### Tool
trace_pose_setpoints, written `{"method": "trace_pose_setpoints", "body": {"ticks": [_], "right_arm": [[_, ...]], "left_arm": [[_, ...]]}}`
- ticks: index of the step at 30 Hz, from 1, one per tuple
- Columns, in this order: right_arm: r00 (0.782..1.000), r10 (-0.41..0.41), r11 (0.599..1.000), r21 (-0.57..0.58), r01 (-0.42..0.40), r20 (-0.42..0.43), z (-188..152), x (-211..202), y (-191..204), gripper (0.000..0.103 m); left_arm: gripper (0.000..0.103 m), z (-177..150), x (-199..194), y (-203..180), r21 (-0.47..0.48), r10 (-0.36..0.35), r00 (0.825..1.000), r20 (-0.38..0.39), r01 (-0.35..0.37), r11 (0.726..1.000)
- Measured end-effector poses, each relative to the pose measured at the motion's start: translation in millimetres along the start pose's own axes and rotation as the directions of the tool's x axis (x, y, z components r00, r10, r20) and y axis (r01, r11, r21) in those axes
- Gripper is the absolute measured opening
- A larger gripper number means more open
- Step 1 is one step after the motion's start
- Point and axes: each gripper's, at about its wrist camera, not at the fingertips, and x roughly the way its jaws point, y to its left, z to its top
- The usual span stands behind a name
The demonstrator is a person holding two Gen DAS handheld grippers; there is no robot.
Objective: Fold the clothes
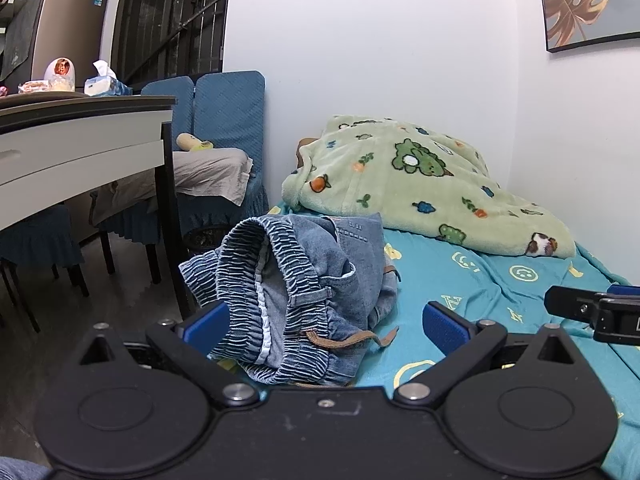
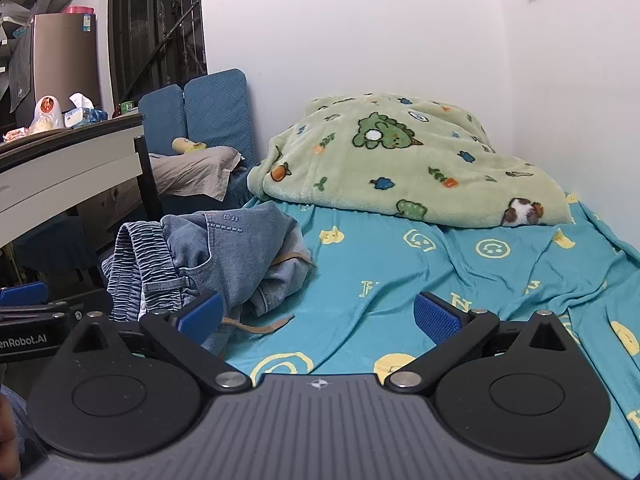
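The jeans [image 1: 304,296] are judged soft, limp and fairly heavy. The waistband [image 1: 240,264], at ten o'clock, is best gripped. Both claws [image 1: 326,322] [image 2: 316,312] are spread wide, empty.

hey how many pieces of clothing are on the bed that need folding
1: a crumpled pair of denim pants near the left edge of the teal bedsheet, in front of the green blanket. Anything under that blanket would be hidden.
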Motion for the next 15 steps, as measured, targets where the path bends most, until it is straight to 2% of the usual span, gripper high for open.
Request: {"method": "trace_pose_setpoints", "body": {"ticks": [15], "right_arm": [[1.000,0.012,0.999,0.031,-0.012,-0.002,0.0,0.6,-0.8,0.103]], "left_arm": [[0.103,-1.0,2.0,-0.8,0.003,-0.002,1.000,0.003,0.002,1.000]]}}
